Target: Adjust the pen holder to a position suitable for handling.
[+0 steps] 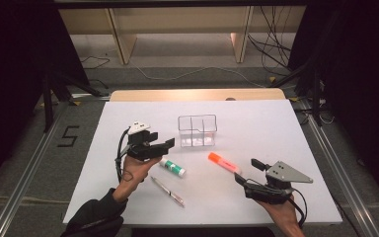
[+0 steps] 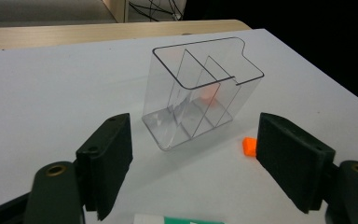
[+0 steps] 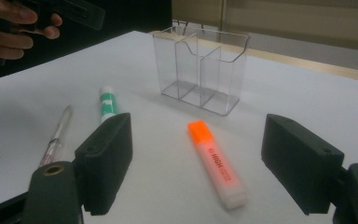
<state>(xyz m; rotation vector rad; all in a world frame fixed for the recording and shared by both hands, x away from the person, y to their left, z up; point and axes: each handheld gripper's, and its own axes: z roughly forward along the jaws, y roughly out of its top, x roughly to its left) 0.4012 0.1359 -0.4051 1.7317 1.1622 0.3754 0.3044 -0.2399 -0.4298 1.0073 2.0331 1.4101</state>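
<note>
A clear plastic organizer (image 1: 197, 131) with several compartments stands upright at the middle of the white table (image 1: 276, 128). My left gripper (image 1: 162, 140) hovers just left of it, open, with nothing between the jaws. In the left gripper view the organizer (image 2: 200, 88) stands just ahead of the jaws. An orange highlighter (image 1: 223, 163) lies in front of the organizer. My right gripper (image 1: 247, 171) is open, low and near the highlighter's right end. In the right gripper view the highlighter (image 3: 216, 163) lies on the table between the jaws, untouched. A white and green glue stick (image 1: 171, 167) lies under the left gripper.
A slim pen (image 1: 168, 191) lies near the table's front edge, below the glue stick (image 3: 107, 103). In the right gripper view, the pen (image 3: 56, 137) lies at the left. Beyond the table's far wooden edge (image 1: 197, 95) are shelf legs and floor cables.
</note>
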